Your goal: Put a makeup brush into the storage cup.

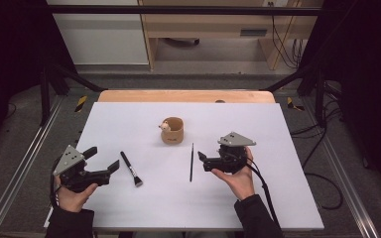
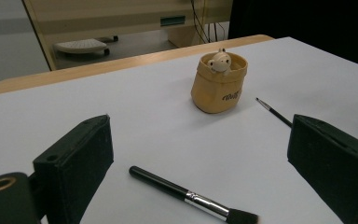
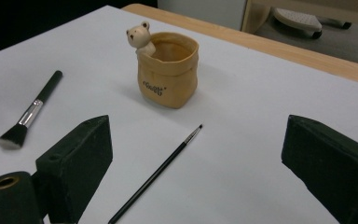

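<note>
A tan pot point(image 1: 171, 131) with a small bear figure on its rim stands mid-table on the white sheet point(image 1: 129, 119). A black makeup brush point(image 1: 131, 168) lies left of centre, bristles toward me. A thin black paintbrush point(image 1: 191, 162) lies right of centre. My left gripper point(image 1: 102, 158) is open and empty just left of the makeup brush. My right gripper point(image 1: 203, 161) is open and empty just right of the thin paintbrush. The left gripper view shows the left gripper point(image 2: 198, 154), the makeup brush point(image 2: 186, 193) and the pot point(image 2: 218, 83). In the right gripper view the thin paintbrush point(image 3: 156, 175) lies between the jaws of the right gripper point(image 3: 196, 144).
A wooden table edge point(image 1: 186, 95) shows beyond the white sheet. Black frame posts point(image 1: 45, 89) flank the table. Cables point(image 1: 322, 144) trail on the floor at the right. A wooden desk point(image 1: 213, 29) stands behind.
</note>
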Available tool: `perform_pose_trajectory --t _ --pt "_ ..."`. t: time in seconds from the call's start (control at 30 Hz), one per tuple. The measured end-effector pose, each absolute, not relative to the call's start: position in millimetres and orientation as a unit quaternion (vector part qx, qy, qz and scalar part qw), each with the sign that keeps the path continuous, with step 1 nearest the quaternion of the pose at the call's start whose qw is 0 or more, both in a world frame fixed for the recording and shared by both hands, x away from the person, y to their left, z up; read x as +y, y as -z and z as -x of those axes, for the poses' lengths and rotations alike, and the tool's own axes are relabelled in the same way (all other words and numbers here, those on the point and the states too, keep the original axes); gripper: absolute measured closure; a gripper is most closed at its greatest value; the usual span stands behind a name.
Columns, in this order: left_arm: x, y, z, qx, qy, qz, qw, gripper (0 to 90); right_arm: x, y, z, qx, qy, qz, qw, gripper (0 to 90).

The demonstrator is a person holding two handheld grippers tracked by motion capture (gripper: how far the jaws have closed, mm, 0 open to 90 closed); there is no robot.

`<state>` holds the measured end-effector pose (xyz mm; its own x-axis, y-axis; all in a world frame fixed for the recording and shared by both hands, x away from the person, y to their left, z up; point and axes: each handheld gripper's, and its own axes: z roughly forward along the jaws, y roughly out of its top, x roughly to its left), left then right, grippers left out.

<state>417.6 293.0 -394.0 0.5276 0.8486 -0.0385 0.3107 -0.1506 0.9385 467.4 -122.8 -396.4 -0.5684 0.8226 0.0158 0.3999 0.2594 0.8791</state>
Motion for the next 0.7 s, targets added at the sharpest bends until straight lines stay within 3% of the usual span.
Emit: perform_pose_trajectory --t 0.7 --pt "291 394 -417 0.402 -0.266 -0.714 0.507 6.2 -84 435 -492 0.789 -0.406 -0.416 0.202 12.8"
